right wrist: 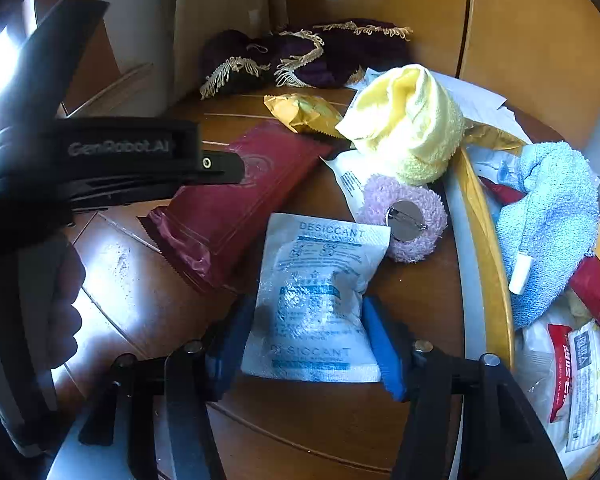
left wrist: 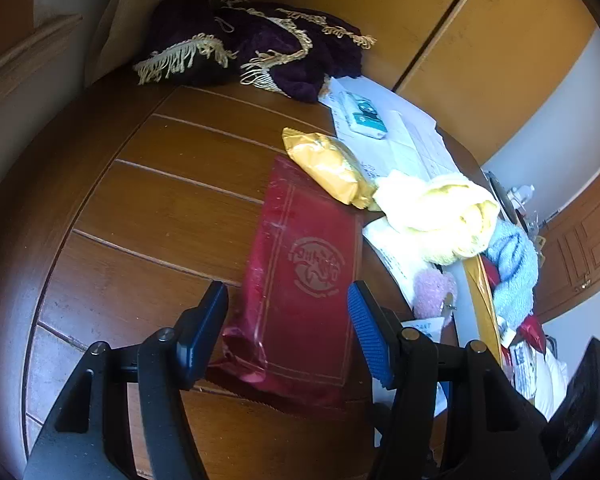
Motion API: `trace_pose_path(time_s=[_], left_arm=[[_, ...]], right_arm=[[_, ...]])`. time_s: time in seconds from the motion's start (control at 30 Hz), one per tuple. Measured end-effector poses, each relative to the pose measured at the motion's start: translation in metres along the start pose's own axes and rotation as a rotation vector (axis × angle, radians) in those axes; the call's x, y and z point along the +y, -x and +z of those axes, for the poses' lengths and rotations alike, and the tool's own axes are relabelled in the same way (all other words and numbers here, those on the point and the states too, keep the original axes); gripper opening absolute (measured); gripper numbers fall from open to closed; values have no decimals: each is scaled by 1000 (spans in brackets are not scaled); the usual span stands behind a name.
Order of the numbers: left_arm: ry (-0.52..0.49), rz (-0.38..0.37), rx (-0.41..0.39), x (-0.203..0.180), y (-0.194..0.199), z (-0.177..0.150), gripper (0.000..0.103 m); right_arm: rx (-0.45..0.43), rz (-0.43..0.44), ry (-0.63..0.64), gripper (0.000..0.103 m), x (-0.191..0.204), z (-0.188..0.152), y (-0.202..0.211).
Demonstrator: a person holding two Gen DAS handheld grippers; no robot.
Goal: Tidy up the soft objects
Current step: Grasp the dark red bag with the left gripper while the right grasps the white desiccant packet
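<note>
— Which step?
— Picking up. The right tool (right wrist: 314, 338) pinches the desiccant pouch (right wrist: 320, 300) on the table (right wrist: 340, 420).
— The left tool (left wrist: 288, 336)?
— Apart, straddling the red packet (left wrist: 300, 280). Next: close it, lift both.

Left hand-held gripper (left wrist: 288, 332) gapes wide; right hand-held gripper (right wrist: 310, 336) pinches inward.

Sachet (right wrist: 316, 300) before wrapper (right wrist: 228, 208) (touching).

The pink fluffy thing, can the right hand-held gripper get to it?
Probably not yet. The right hand-held gripper has the desiccant packet between its fingers, and the pink puff lies just past it, uncovered. Freed of the packet, the way looks clear.
</note>
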State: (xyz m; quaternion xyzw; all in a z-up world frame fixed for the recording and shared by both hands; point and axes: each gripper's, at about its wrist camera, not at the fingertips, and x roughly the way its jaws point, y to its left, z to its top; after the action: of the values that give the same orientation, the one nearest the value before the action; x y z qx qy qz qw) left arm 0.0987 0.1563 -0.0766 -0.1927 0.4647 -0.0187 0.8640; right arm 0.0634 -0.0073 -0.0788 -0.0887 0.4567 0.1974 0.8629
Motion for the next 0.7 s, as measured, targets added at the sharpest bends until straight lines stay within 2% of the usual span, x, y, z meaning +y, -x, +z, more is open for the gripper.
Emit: trace_pose_path(time_s=[0.07, 0.13, 0.2, 0.4, 0.7], left_arm=[[7, 6, 7, 1, -3, 0, 61], [4, 18, 20, 0, -6, 0, 61], [-3, 14, 23, -3, -6, 0, 61], [-33, 37, 33, -13, -11, 3, 65], [-78, 80, 16, -25, -16, 4, 72]], right_arm=[[-2, 4, 1, 44, -1, 1, 0], [-10, 14, -12, 36, -4, 2, 4], [-25, 45, -37, 32, -9, 1, 11], [-84, 130, -121, 30, -30, -4, 36], [-208, 169, -232, 29, -65, -13, 74]])
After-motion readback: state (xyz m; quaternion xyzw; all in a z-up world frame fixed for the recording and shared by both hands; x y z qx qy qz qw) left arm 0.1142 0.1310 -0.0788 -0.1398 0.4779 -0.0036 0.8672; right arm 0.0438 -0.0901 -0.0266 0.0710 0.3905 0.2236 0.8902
